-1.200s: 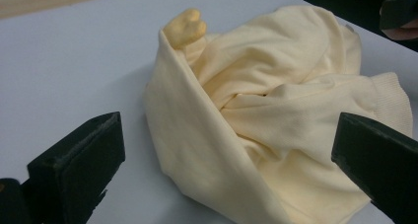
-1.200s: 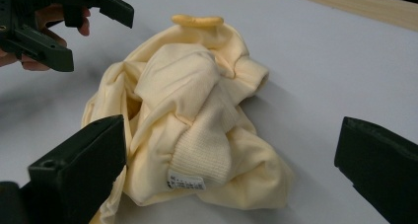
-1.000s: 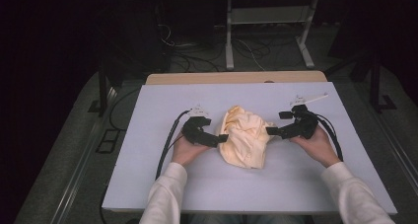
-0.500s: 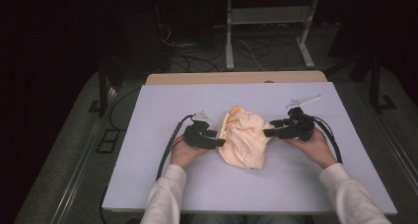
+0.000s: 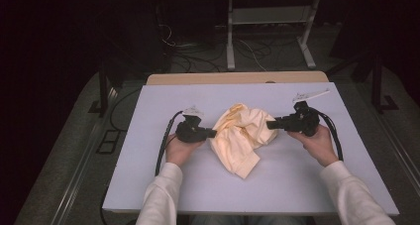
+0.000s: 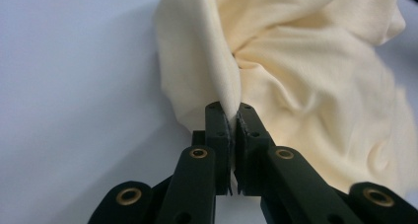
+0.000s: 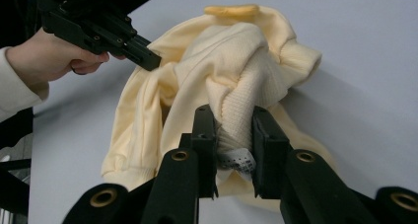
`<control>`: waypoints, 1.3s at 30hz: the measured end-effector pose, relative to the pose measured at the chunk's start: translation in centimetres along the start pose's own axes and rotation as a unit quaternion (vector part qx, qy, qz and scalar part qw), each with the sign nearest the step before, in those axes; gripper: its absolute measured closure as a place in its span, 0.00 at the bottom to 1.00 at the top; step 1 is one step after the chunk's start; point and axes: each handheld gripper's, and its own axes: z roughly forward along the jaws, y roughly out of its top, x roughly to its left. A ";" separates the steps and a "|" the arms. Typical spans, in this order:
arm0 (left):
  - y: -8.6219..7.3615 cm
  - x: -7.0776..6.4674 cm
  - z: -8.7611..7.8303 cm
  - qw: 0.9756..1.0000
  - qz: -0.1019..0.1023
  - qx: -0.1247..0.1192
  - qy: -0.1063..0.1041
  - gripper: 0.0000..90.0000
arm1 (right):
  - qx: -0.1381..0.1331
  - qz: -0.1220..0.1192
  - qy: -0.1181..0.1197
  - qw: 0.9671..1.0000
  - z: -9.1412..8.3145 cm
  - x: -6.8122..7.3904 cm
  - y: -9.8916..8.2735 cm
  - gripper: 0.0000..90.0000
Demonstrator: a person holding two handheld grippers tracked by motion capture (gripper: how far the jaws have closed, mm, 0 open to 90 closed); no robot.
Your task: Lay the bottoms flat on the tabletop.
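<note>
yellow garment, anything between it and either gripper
Nothing visible. The left gripper is pinched on a thin fold at one side of the yellow garment, and the right gripper has closed on a thick ribbed bunch at the other side.

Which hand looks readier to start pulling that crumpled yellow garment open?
Probably the right gripper: its jaws have just closed on a thick ribbed band of the yellow garment, a sturdy hold. The left gripper, also just closed, pinches only a thin fold, which might slip.
</note>
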 end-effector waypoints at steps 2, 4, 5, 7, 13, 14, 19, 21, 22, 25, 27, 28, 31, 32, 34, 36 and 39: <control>0.4 0.2 -0.6 1.000 -0.003 -0.009 0.003 0.95 | -0.007 -0.002 -0.005 1.000 -0.5 0.1 0.8 0.82; 0.9 0.2 -1.1 1.000 -0.002 -0.015 0.003 0.95 | -0.021 -0.008 -0.014 1.000 -1.2 0.3 2.2 0.83; 1.2 0.2 -1.4 1.000 -0.003 -0.021 0.005 0.95 | -0.021 -0.008 -0.014 1.000 -1.2 0.3 2.2 0.83; 2.0 0.2 -2.0 1.000 -0.002 -0.027 0.010 0.94 | -0.033 -0.010 -0.023 0.999 -1.9 0.5 3.7 0.83; 3.4 0.0 -3.0 0.999 0.010 -0.015 0.027 0.94 | -0.045 -0.009 -0.031 0.998 -2.6 0.7 5.3 0.82; 3.5 0.0 -3.1 0.999 0.011 -0.014 0.029 0.94 | -0.045 -0.012 -0.033 0.998 -2.7 0.8 5.5 0.82; 3.9 0.4 -3.4 0.999 0.012 -0.015 0.035 0.94 | -0.047 -0.013 -0.036 0.998 -2.9 0.7 6.0 0.82; 3.9 0.6 -3.5 0.999 0.008 -0.017 0.037 0.94 | -0.047 -0.012 -0.036 0.998 -2.9 0.6 6.1 0.82; 3.8 0.7 -3.5 0.999 0.007 -0.017 0.038 0.94 | -0.047 -0.013 -0.037 0.998 -2.9 0.6 6.1 0.82; 3.7 1.0 -3.8 0.999 0.004 -0.017 0.042 0.94 | -0.049 -0.013 -0.037 0.998 -2.8 0.4 6.3 0.82; 3.6 1.2 -4.0 0.999 0.003 -0.018 0.045 0.94 | -0.049 -0.013 -0.038 0.998 -2.7 0.3 6.4 0.82; 3.6 1.2 -4.2 0.999 0.003 -0.018 0.045 0.94 | -0.050 -0.014 -0.037 0.998 -2.6 0.3 6.4 0.82; 3.6 1.4 -4.6 0.999 0.004 -0.020 0.050 0.94 | -0.051 -0.015 -0.040 0.998 -2.5 0.3 6.6 0.82; 3.7 1.5 -4.7 0.998 0.005 -0.020 0.051 0.94 | -0.051 -0.014 -0.042 0.998 -2.5 0.3 6.7 0.82; 3.7 1.6 -5.0 0.998 0.005 -0.022 0.055 0.94 | -0.050 -0.015 -0.047 0.998 -2.6 0.2 7.0 0.82; 3.8 1.8 -5.2 0.998 0.006 -0.023 0.057 0.94 | -0.053 -0.015 -0.050 0.997 -2.8 0.1 7.3 0.82; 4.0 1.9 -5.6 0.998 0.005 -0.030 0.060 0.94 | -0.058 -0.011 -0.054 0.997 -2.8 -0.2 8.0 0.82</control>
